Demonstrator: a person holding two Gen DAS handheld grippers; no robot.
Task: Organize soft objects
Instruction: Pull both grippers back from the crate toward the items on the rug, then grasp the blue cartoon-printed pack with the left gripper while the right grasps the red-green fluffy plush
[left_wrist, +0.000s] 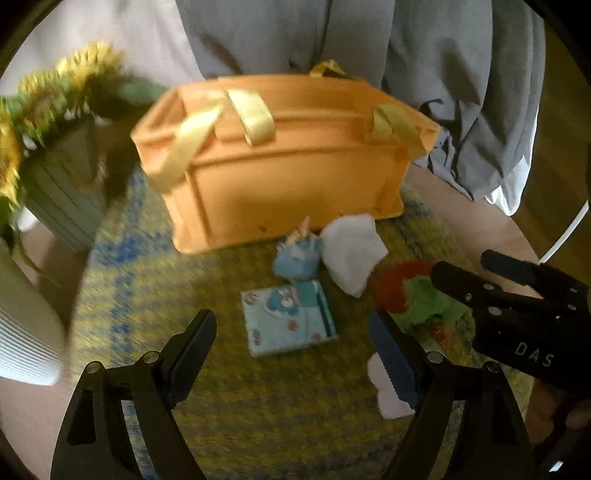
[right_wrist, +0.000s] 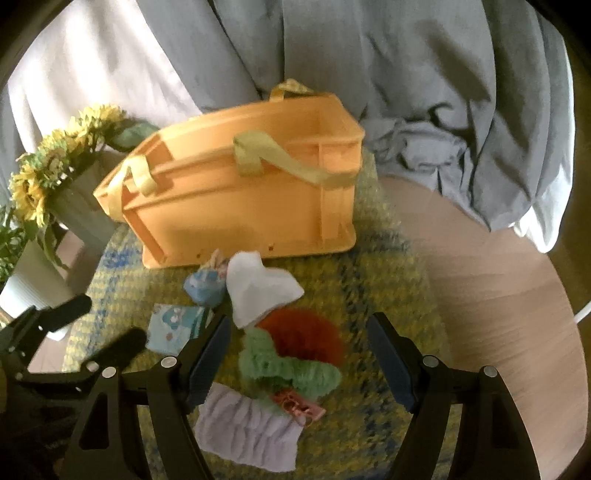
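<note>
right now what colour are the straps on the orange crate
Pale yellow straps on the orange crate; clearest in the right wrist view.

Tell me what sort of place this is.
Probably a room in a home, perhaps a bedroom: grey bedding hangs behind a round wooden table, which carries a woven mat, an orange crate and a vase of sunflowers.

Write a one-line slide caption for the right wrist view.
Open right gripper hovers above a green ruffled cloth and red cloth before the orange crate.
</note>
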